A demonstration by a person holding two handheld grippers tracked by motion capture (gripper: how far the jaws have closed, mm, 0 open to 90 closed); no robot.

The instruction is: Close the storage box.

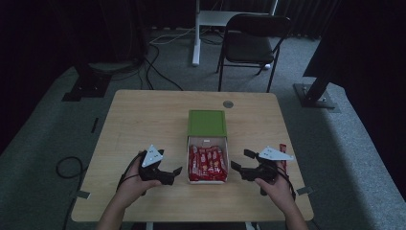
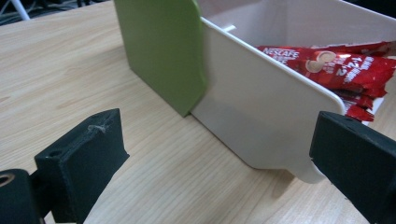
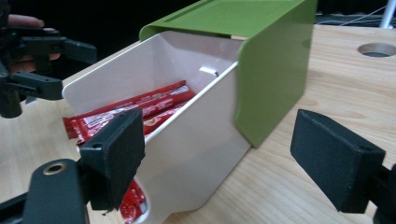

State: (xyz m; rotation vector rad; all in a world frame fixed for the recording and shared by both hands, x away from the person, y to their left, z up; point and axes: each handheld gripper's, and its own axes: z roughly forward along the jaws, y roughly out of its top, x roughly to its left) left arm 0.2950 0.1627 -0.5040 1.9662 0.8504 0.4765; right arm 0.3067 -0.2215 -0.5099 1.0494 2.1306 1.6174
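A green box sleeve (image 1: 206, 122) (image 2: 163, 46) (image 3: 275, 70) lies mid-table with its white drawer (image 1: 207, 141) (image 2: 261, 107) (image 3: 196, 135) pulled out toward me. Red Nescafe sachets (image 1: 207, 163) (image 2: 345, 65) (image 3: 135, 105) fill the drawer. My left gripper (image 1: 170, 163) (image 2: 219, 163) is open just left of the drawer, jaws pointing at its side wall and holding nothing. On the drawer's other side my right gripper (image 1: 242, 159) (image 3: 226, 158) stands open too, with the drawer's corner between its jaws but untouched. One loose red sachet (image 1: 283, 155) lies on the table beside the right hand.
A round cable hole (image 1: 228, 104) (image 3: 377, 49) sits in the table behind the box. Beyond the table stand a black folding chair (image 1: 253, 38) and a white desk leg (image 1: 196, 33). Cables trail over the grey floor (image 1: 67, 165).
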